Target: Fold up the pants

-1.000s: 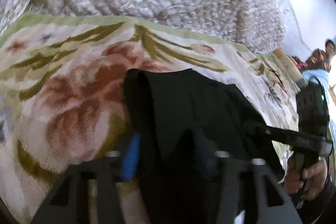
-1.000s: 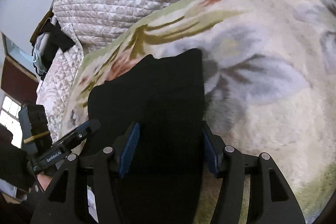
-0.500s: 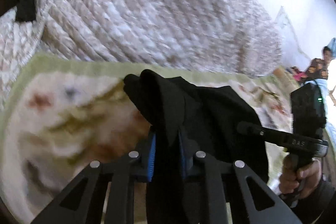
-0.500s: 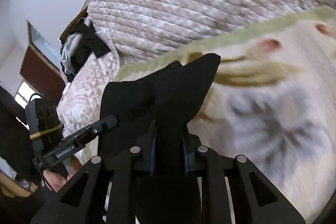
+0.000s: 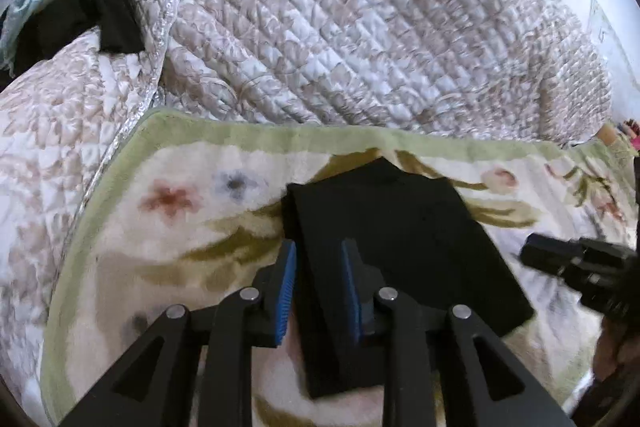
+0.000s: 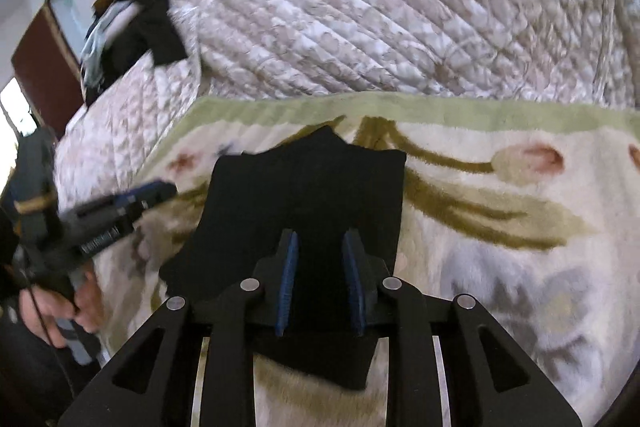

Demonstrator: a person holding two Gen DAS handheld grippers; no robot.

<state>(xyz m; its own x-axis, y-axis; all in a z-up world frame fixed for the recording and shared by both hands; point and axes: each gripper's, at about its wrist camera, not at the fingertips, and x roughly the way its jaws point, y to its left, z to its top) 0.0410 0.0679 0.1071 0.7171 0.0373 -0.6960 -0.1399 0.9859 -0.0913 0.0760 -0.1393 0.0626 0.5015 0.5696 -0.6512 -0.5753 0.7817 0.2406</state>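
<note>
Left wrist view: pants lie folded small on my flowery blanket — nearly done. Left gripper and right gripper have just opened a little — pads not squeezing.

Your pants are plain black, no pattern at all. The blanket under them is cream with a pale green border, olive leaf streaks and rusty-pink and grey-blue flowers. Your quilt behind is white with a beige-brown quilted floral print. Both tongs are black with blue pads.
</note>
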